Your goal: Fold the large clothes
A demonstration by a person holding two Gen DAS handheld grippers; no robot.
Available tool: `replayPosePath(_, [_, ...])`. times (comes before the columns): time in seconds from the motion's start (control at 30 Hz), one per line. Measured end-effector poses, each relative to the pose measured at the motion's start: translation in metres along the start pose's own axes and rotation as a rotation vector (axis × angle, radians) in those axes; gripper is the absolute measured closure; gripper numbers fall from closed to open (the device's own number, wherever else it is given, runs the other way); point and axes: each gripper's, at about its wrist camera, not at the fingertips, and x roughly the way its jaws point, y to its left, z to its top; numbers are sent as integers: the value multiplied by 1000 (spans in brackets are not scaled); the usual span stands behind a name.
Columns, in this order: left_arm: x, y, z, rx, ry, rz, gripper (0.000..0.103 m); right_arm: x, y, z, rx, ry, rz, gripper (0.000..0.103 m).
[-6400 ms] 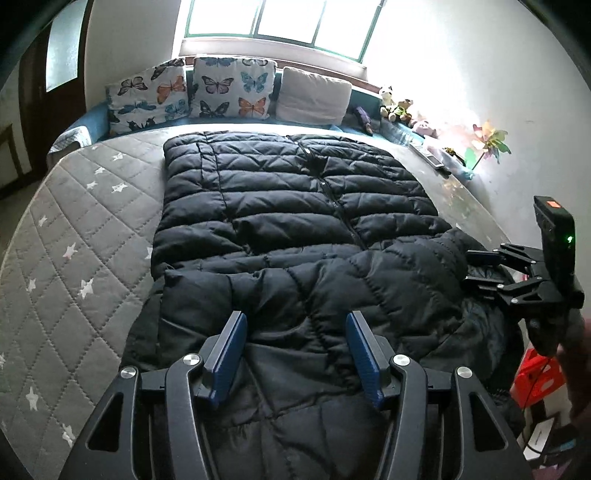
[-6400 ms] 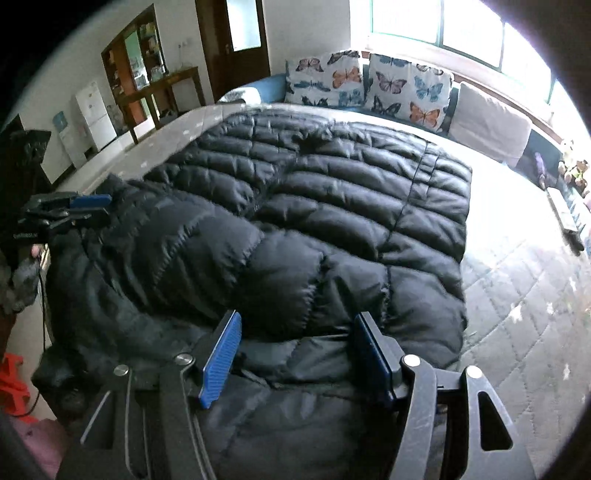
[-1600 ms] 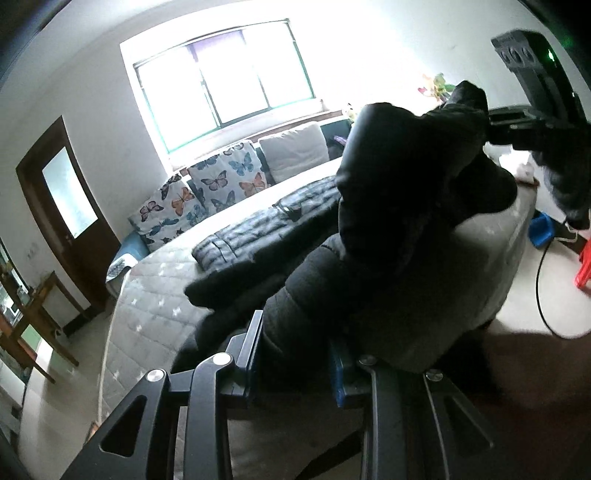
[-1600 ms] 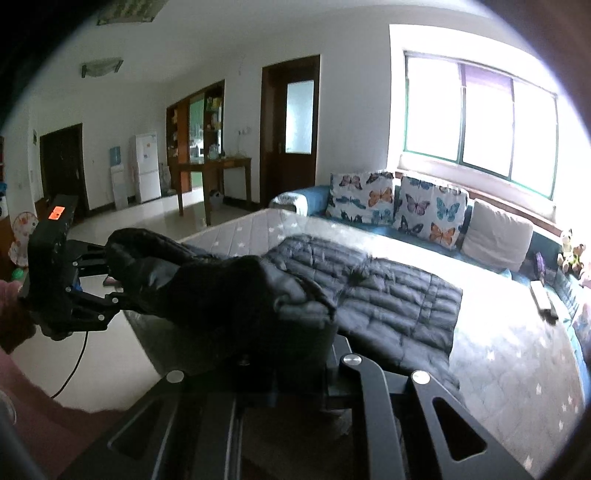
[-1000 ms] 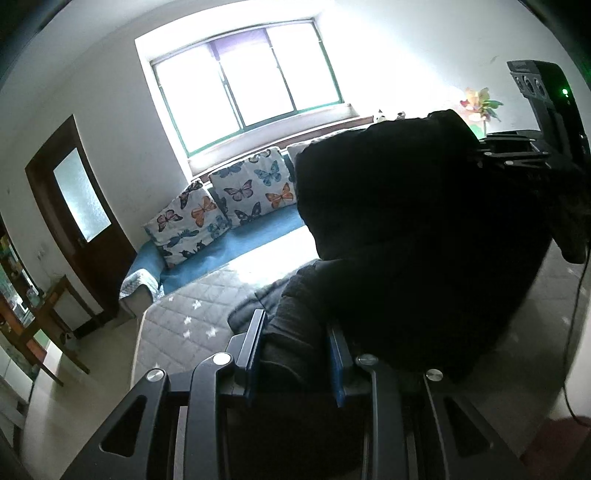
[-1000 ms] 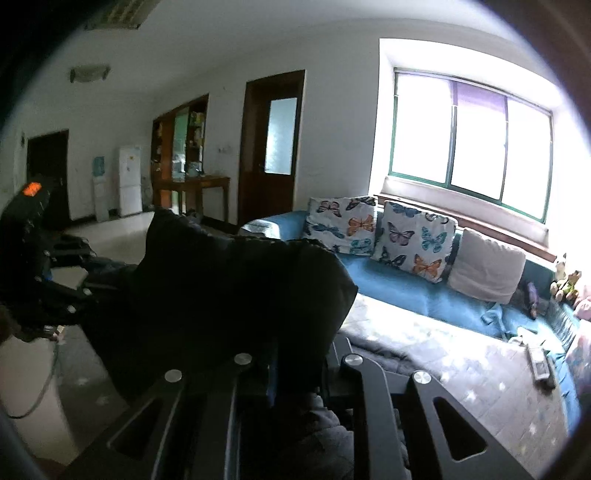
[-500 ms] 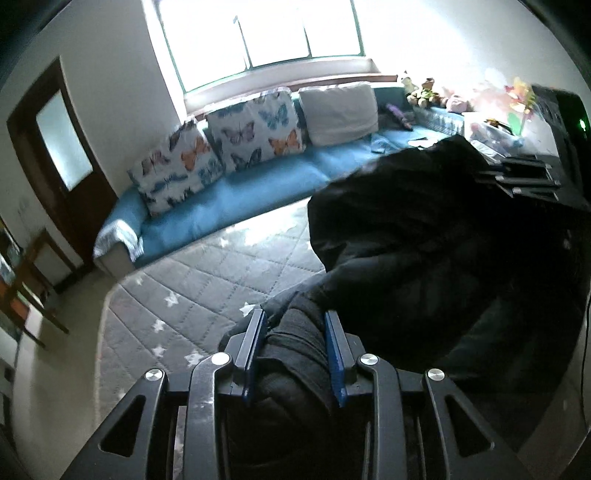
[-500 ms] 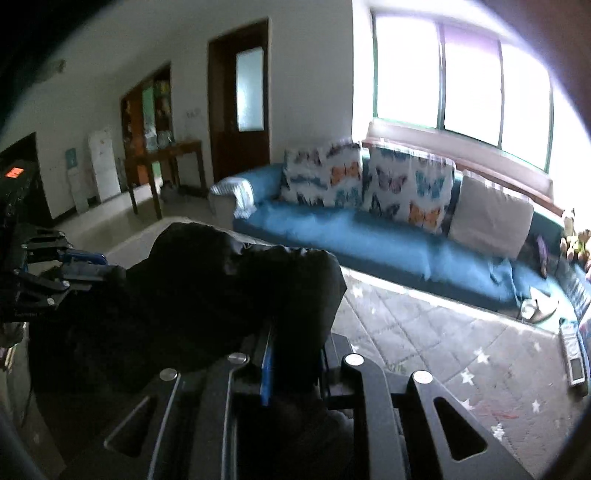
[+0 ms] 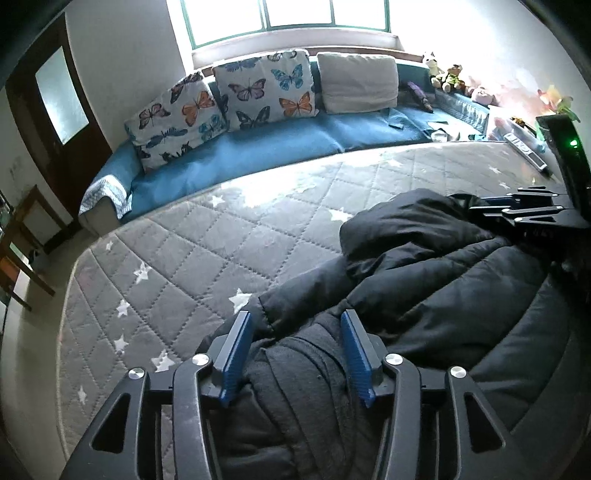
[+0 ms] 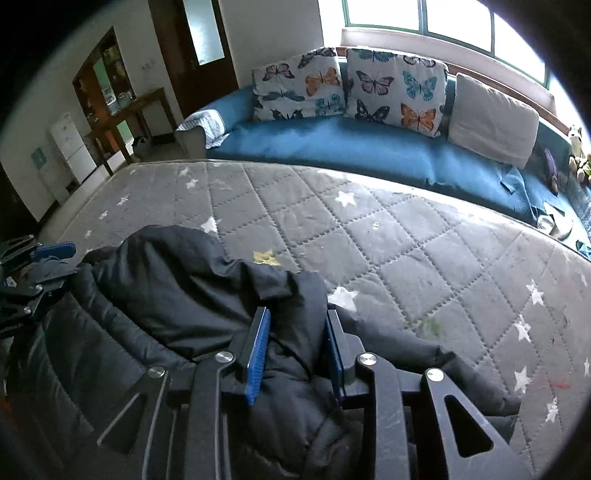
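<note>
Black quilted fabric of the down jacket [image 9: 443, 280] is seen bunched in a thick mound at the near edge of the grey star-quilted mattress [image 9: 192, 251], and part of it appears to hang over that edge. A fold of sorts can be judged done, since layers are doubled over one another, but the bundle is lumpy and uneven; flattening, squaring and probably a further fold are judged to be left.

The long axis of the heap is laid across the near edge, from one gripper to the other, roughly parallel to the blue sofa [image 10: 369, 151]. Which end is collar and which is hem cannot be told.

The left gripper [image 9: 295, 347] is seen with its jaws spread wide, a ridge of fabric lying loosely between the blue pads [image 9: 232, 354] and not pinched. The right gripper [image 10: 295, 347] is set with its jaws narrower around a fold; the cloth fills the gap, yet whether it is truly clamped cannot be told.

Beyond the jacket most of the mattress lies bare. Butterfly cushions [image 9: 258, 88] and a plain grey cushion [image 10: 491, 114] are ranged along the sofa under the window [image 9: 288, 14].
</note>
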Motion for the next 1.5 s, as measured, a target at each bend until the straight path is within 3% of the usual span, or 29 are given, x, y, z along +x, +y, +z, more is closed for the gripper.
replayPosePath(0.2, [34, 15, -3, -53, 28, -31, 40, 4, -17, 1, 91, 27, 59, 66])
replayPosePath(0.33, [48, 26, -2, -94, 58, -40, 31, 2, -16, 7, 89, 30, 49, 64])
replayPosePath(0.47, [47, 30, -2, -103, 57, -35, 29, -23, -12, 17, 69, -45, 23, 63])
replayPosePath(0.6, [31, 40, 1, -141, 33, -55, 29, -66, 1, 22, 21, -139, -11, 61])
replayPosePath(0.8, [-44, 45, 4, -197, -92, -72, 29, -100, 50, 5, -153, -121, 43, 61])
replayPosePath(0.97, [-100, 29, -12, -184, -125, -125, 29, -99, 84, -10, -230, -69, 100, 61])
replayPosePath(1.13, [-122, -5, -40, -143, -109, -189, 29, -79, 90, -12, -229, -37, 91, 61])
replayPosePath(1.3, [-109, -21, -55, -122, -69, -198, 29, -53, 85, -10, -190, -19, 73, 60])
replayPosePath(1.5, [-85, -22, -59, -133, -27, -194, 29, -38, 76, -7, -163, 33, 48, 52])
